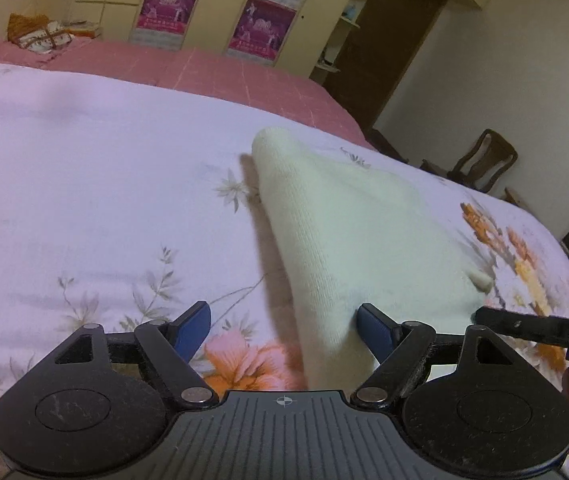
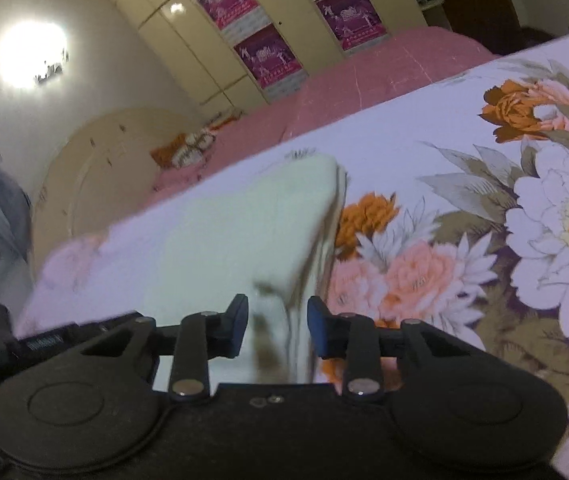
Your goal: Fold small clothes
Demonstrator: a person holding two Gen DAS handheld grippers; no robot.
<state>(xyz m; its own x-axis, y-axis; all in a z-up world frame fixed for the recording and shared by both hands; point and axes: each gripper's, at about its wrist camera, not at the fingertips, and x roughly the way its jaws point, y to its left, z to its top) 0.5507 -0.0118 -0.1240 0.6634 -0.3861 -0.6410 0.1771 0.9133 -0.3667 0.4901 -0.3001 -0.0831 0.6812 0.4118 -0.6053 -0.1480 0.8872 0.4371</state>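
Observation:
A cream knitted garment (image 1: 360,232) lies folded on the floral bedsheet (image 1: 84,184), its near part raised off the sheet like a tent. My left gripper (image 1: 284,332) is open wide. The garment's near left edge lies between its blue pads, close to the right pad (image 1: 376,336), and is not pinched. In the right wrist view my right gripper (image 2: 278,328) is closed on the garment's (image 2: 244,232) layered near edge, which fills the gap between the pads. A finger of the right gripper (image 1: 524,328) shows at the garment's near right corner.
The sheet's big flower print (image 2: 524,220) spreads to the right. A pink quilt (image 1: 212,68) covers the far side of the bed, with pillows (image 1: 44,36) at the headboard. Wardrobes with posters (image 1: 260,28) stand behind; a wooden chair (image 1: 484,160) stands past the bed's right edge.

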